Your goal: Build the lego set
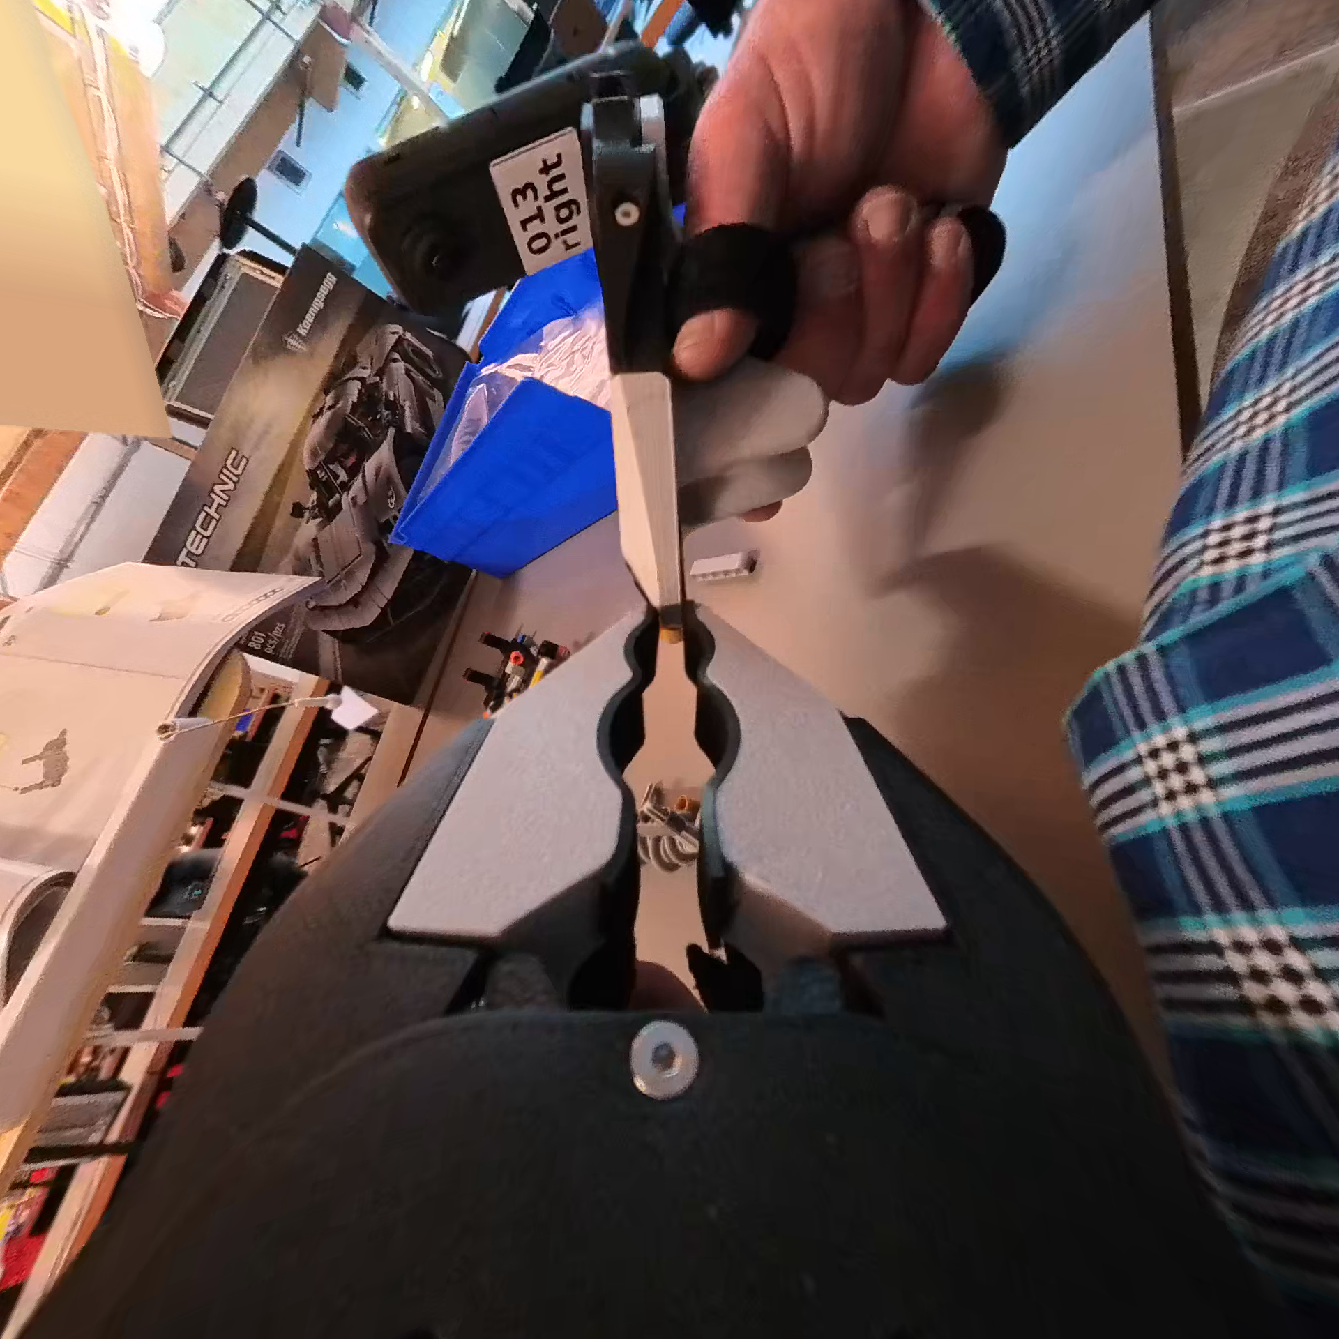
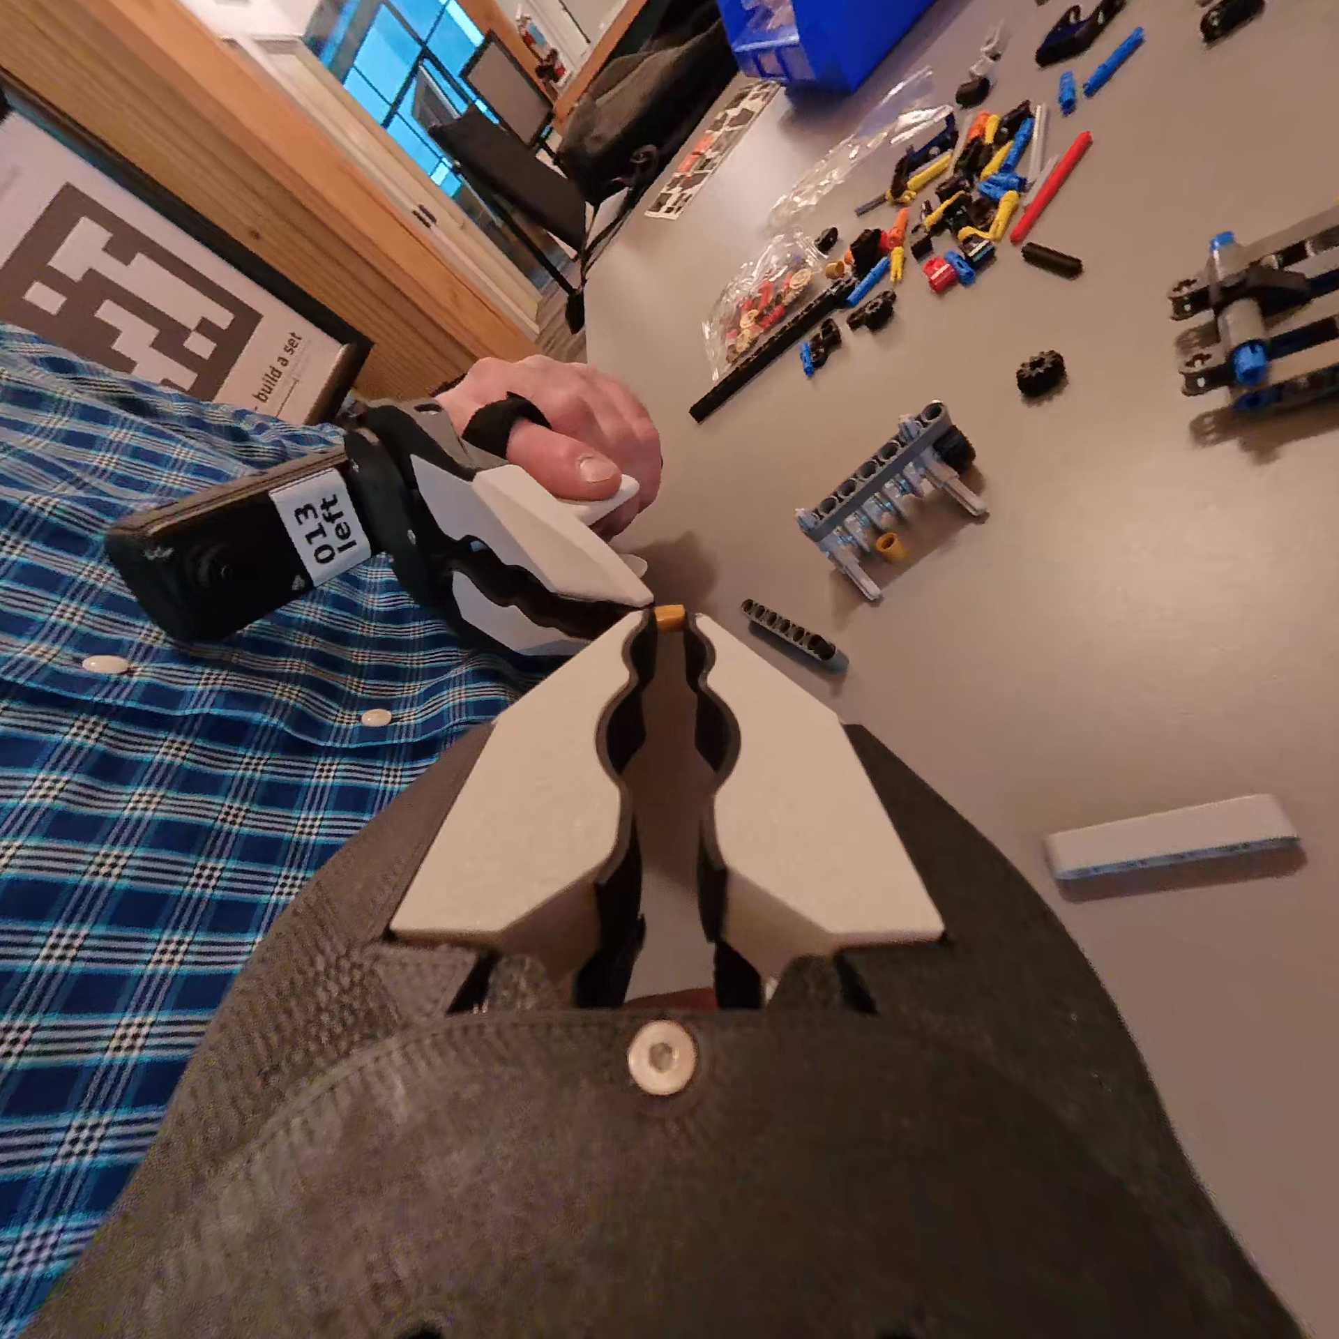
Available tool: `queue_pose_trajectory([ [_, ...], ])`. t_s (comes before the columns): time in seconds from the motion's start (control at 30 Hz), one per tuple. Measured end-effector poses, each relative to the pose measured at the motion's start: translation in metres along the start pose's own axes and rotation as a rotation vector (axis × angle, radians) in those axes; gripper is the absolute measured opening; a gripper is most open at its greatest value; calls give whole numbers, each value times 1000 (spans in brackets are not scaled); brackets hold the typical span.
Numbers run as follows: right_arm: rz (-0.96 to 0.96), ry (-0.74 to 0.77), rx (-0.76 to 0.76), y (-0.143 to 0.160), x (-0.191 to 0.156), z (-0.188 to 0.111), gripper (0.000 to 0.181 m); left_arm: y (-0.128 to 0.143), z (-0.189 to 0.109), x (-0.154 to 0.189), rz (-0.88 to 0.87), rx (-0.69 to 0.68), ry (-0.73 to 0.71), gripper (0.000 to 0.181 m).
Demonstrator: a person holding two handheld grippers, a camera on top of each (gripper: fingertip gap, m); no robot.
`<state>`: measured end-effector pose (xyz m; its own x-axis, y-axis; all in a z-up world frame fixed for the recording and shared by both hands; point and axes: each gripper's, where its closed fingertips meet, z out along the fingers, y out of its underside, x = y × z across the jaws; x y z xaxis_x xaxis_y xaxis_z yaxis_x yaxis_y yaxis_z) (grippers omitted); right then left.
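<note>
Right gripper (image 2: 670,629) pinches a small tan peg (image 2: 668,616) at its fingertips, held above the table (image 2: 1087,652); left gripper (image 1: 670,630) nearly closed on the same peg (handover, probably); release one side only once the other grips squarely.

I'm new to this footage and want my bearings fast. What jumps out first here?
The two grippers meet tip to tip in mid-frame, with a small yellow-orange piece pinched at the tips of the right gripper while the left gripper closes in on it. Beyond them, on the grey table, lie a scatter of colourful loose pieces and a grey beam assembly. A blue plaid shirt fills the near side.
</note>
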<state>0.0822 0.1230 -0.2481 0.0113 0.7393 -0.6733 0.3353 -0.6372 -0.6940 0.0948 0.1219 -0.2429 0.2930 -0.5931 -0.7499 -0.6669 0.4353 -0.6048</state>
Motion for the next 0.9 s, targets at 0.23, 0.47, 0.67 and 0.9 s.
queue_pose_trajectory([
  [0.23, 56, 65, 6, 1, 8, 5, 5, 9, 1, 2, -62, -44, 5, 3],
  [0.47, 94, 70, 21, 2, 13, 14, 5, 18, 4, 2, -69, -98, -24, 6],
  [0.67, 96, 87, 60, -3, 16, 14, 5, 21, 5, -2, -114, -111, -35, 6],
  [0.9, 71, 122, 78, -2, 23, 9, 19, 19, 7, -1, -269, -122, -2, 5],
])
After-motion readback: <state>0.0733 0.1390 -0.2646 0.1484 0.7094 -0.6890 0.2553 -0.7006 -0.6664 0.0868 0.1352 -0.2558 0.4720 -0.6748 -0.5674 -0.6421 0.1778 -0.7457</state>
